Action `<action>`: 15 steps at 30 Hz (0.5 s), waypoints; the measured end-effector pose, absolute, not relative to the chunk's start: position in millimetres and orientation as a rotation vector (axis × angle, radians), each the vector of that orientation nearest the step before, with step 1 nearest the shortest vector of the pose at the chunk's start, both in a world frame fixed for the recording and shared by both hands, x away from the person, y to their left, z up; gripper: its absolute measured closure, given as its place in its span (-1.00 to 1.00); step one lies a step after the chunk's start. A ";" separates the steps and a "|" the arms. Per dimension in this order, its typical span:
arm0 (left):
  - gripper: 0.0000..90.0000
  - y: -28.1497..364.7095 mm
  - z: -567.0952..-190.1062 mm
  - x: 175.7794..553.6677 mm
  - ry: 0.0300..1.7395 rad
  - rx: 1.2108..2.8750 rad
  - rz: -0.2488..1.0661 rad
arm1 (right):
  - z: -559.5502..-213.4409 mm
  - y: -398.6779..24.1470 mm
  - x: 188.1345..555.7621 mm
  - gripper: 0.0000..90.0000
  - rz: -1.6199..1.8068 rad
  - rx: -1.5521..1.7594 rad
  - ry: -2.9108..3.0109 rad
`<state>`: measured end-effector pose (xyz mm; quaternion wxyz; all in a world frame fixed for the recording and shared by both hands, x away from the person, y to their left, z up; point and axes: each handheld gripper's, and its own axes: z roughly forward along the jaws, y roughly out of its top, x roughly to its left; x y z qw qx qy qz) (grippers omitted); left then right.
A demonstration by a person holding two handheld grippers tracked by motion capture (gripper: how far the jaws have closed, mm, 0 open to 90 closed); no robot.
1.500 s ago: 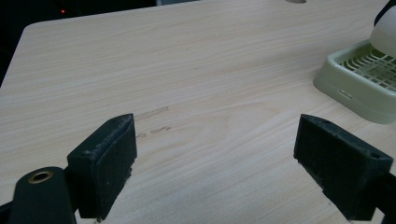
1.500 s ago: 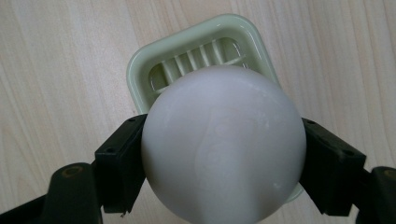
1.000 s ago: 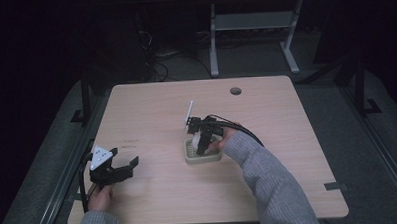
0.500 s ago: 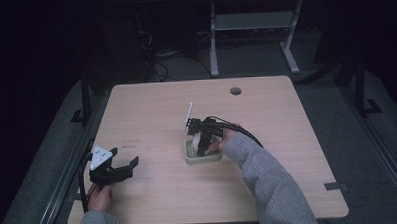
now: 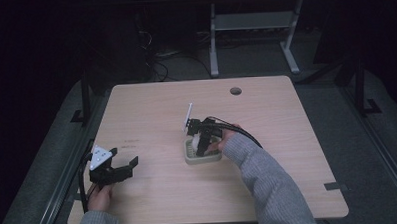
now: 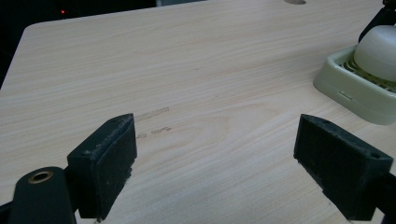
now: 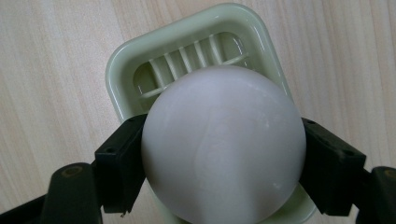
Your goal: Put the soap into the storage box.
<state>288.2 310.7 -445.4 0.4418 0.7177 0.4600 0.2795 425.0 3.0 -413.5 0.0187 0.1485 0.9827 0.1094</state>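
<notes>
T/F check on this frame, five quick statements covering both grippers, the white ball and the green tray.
1. The right gripper is clamped on the white ball. True.
2. The left gripper holds the ball. False: its jaws stand wide apart over bare table.
3. The ball is above the pale green slotted tray. True.
4. The tray sits at the table's far edge by the round hole. False: it is near the table's middle.
5. The left gripper touches the tray. False: it is well apart from it.

Dim room, grey floor [image 5: 336,112], pale wooden table [image 5: 287,139] — white metal frame [image 5: 248,25] behind, dark cables [image 5: 157,63]
</notes>
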 end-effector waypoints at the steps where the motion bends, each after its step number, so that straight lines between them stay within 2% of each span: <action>1: -0.72 310.6 -445.5 288.2 1.142 1.779 0.693 | -413.5 3.0 425.0 -0.47 0.340 0.461 3.051; 15: -0.72 310.7 -445.3 288.1 1.144 1.774 0.693 | -415.4 2.5 427.1 -0.48 0.333 0.482 3.067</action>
